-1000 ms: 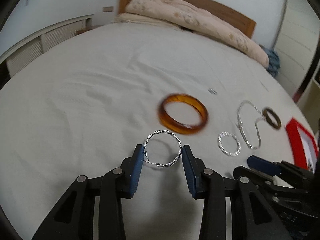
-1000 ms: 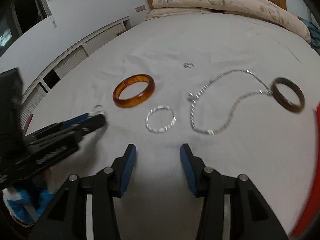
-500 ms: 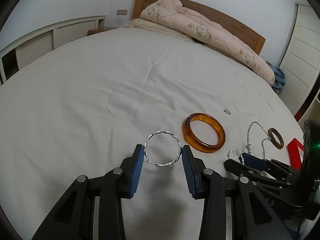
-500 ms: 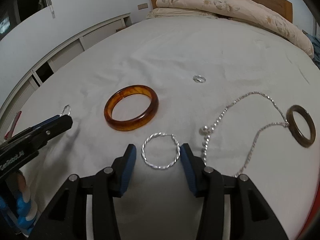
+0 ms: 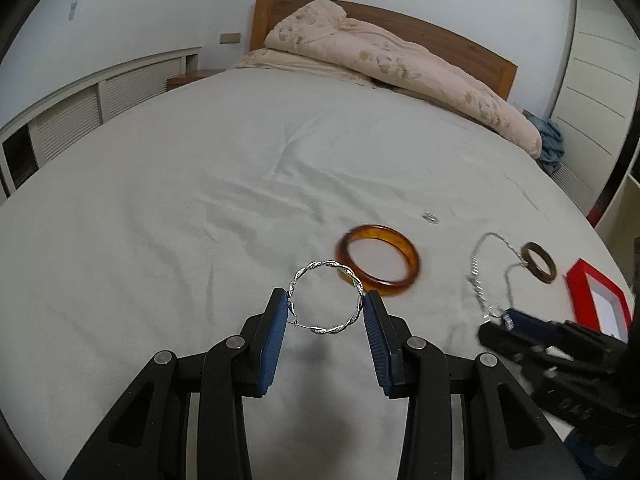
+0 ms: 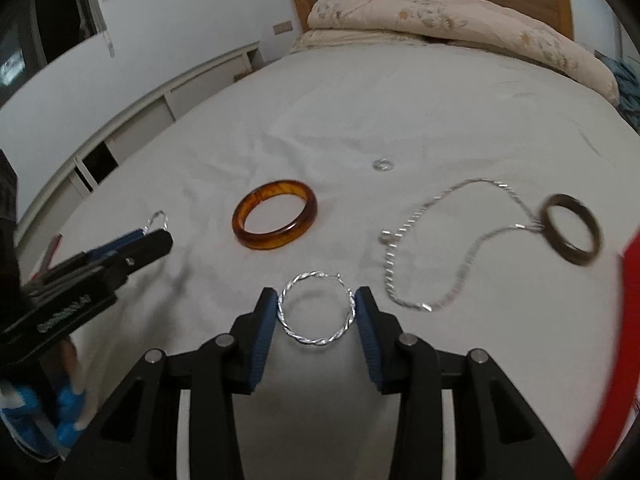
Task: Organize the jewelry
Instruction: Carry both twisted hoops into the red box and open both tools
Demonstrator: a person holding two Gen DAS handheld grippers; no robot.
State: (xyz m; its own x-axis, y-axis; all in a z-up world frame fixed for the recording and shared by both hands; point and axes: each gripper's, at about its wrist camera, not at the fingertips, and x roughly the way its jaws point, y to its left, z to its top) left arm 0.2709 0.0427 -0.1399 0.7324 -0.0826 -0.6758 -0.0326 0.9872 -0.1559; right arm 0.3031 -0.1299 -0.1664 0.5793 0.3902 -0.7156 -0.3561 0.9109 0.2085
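My left gripper (image 5: 325,306) is shut on a twisted silver hoop earring (image 5: 355,280) and holds it above the white bed sheet. My right gripper (image 6: 317,307) is shut on a second twisted silver hoop (image 6: 288,330), low over the sheet. An amber bangle (image 5: 408,254) (image 6: 308,216) lies just beyond both grippers. A silver chain necklace (image 6: 448,196) with a dark brown ring pendant (image 6: 552,236) lies to the right. A small silver ring (image 6: 383,165) lies further back. The left gripper shows at the left of the right wrist view (image 6: 154,236).
A red jewelry box (image 5: 576,284) sits at the right edge of the bed. A folded floral duvet (image 5: 384,52) lies against the wooden headboard. A white low cabinet (image 5: 80,120) runs along the left wall.
My right gripper moved forward and closed on the second silver hoop that lay on the sheet. My left gripper kept hold of its hoop and shifted slightly.
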